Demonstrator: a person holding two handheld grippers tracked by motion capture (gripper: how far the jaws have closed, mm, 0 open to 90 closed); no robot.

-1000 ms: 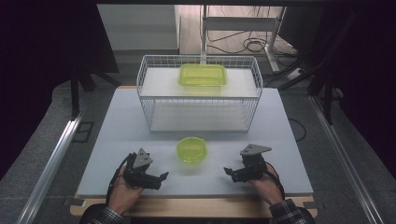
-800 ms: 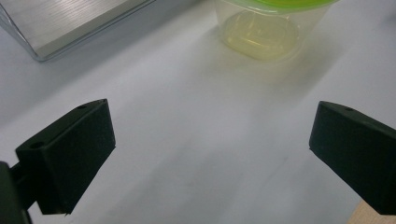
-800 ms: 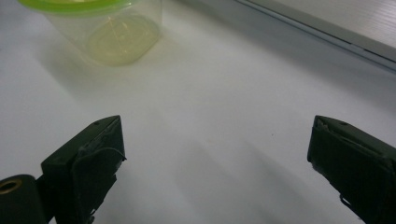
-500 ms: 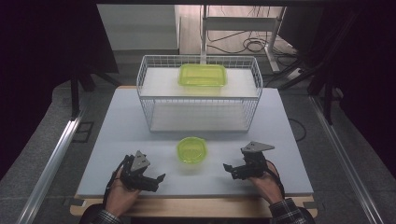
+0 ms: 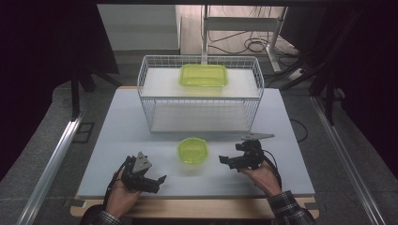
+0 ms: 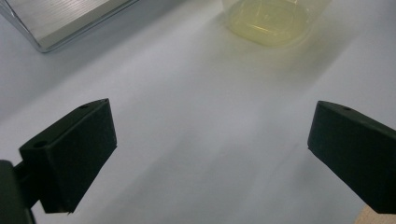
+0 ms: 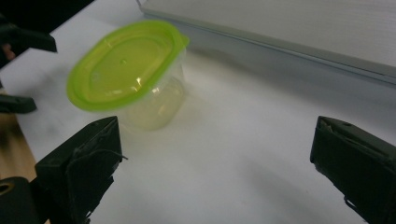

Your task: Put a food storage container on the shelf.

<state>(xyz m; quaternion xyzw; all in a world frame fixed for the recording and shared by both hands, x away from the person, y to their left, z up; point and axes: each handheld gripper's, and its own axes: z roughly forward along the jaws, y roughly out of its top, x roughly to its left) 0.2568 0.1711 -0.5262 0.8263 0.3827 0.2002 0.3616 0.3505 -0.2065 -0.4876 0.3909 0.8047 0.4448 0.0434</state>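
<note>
Both grippers hover low over the near part of the white table (image 5: 117, 122), one to each side of a small round container (image 5: 192, 150) with a lime-green lid. Held in the person's left hand, the left gripper (image 5: 157, 183) has its jaws spread wide with nothing between them; its own view looks across bare table toward the container (image 6: 268, 21), which sits well ahead at the top edge. On the other side, the right gripper (image 5: 226, 161) is likewise spread wide and empty, near the container but not touching it. From the right gripper view the container (image 7: 128, 74) stands ahead and off to the left of the gap between the jaws, its clear body under the green lid resting on the table, and the left gripper's dark jaw tips show beyond it at the frame's left edge.

Farther back on the table stands a white wire basket (image 5: 202, 117), and a larger rectangular green-lidded container (image 5: 203, 75) rests on the far side of it, seen through the wires
</note>
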